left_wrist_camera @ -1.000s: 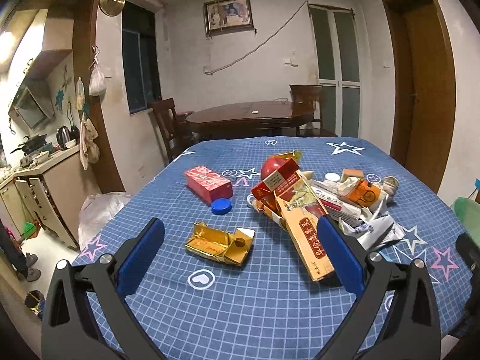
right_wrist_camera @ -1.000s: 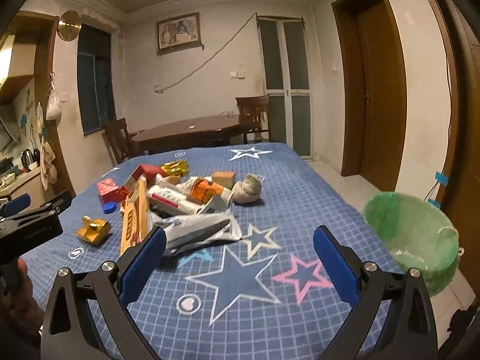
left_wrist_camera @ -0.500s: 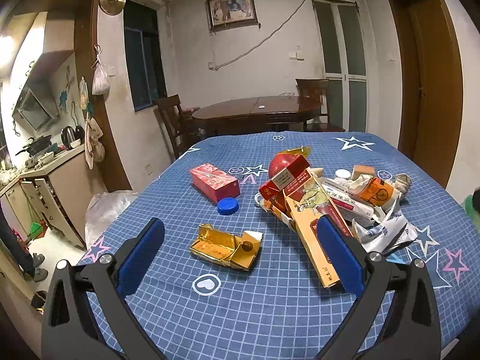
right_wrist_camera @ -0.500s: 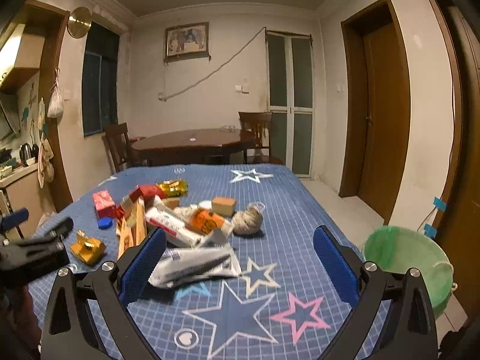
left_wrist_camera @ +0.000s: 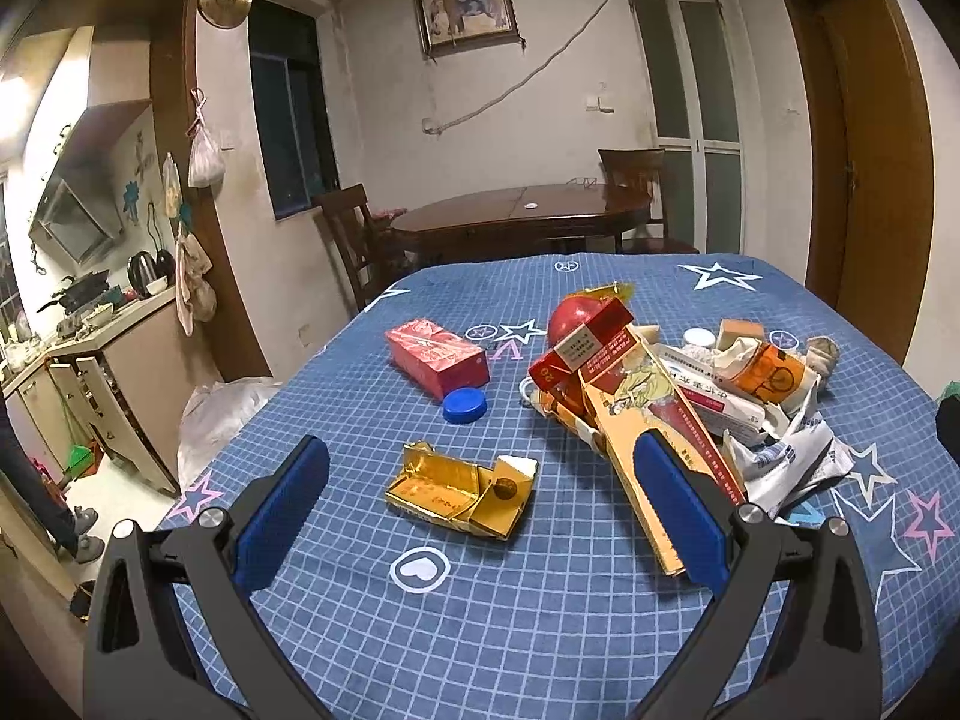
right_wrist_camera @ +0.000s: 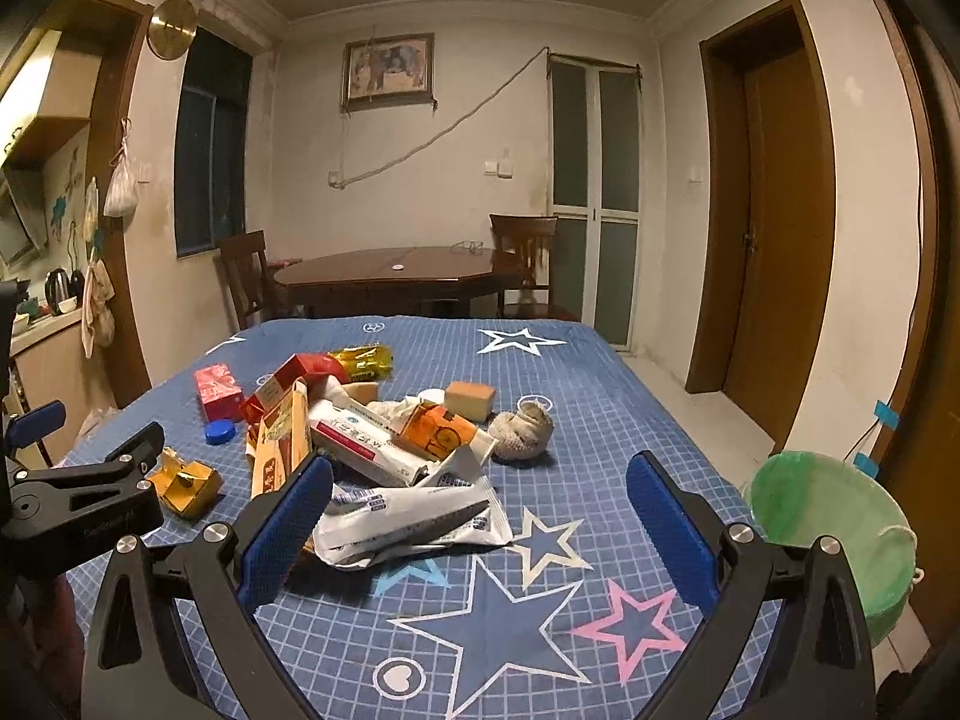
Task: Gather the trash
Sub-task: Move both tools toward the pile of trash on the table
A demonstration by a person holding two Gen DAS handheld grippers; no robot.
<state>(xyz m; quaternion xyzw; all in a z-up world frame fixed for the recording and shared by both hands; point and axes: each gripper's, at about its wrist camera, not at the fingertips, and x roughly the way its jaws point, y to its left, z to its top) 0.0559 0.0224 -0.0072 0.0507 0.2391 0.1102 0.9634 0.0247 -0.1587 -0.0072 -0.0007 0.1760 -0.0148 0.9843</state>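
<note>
**A:** Blue checked cloth with stars (right_wrist_camera: 528, 624) covers the table you're working over. What are your tools doing?

**B:** Your left gripper (left_wrist_camera: 480, 498) hangs above the near edge with its blue pads spread wide and nothing between them. Your right gripper (right_wrist_camera: 477, 516) is the same: jaws apart, empty, above the big blue star.

**A:** What lies closest to each?

**B:** Between your left pads sits the torn gold box (left_wrist_camera: 459, 495), flat on the cloth, long axis running left to right. Just inside your right-hand pad of that gripper lies the long yellow carton (left_wrist_camera: 648, 450), its length running from the near right up toward the pile. Beyond them you have the blue bottle cap (left_wrist_camera: 465, 405) and, touching it, the red box (left_wrist_camera: 435, 354), angled away to the left.

**A:** And from the right side?

**B:** The white crumpled wrapper (right_wrist_camera: 408, 519) lies by your left pad, long axis left to right. Behind it, the white tube box (right_wrist_camera: 366, 441), the orange packet (right_wrist_camera: 438, 429) and the knotted rag ball (right_wrist_camera: 522, 435). Your green-lined bin (right_wrist_camera: 831, 525) stands on the floor off the table's right edge.
</note>
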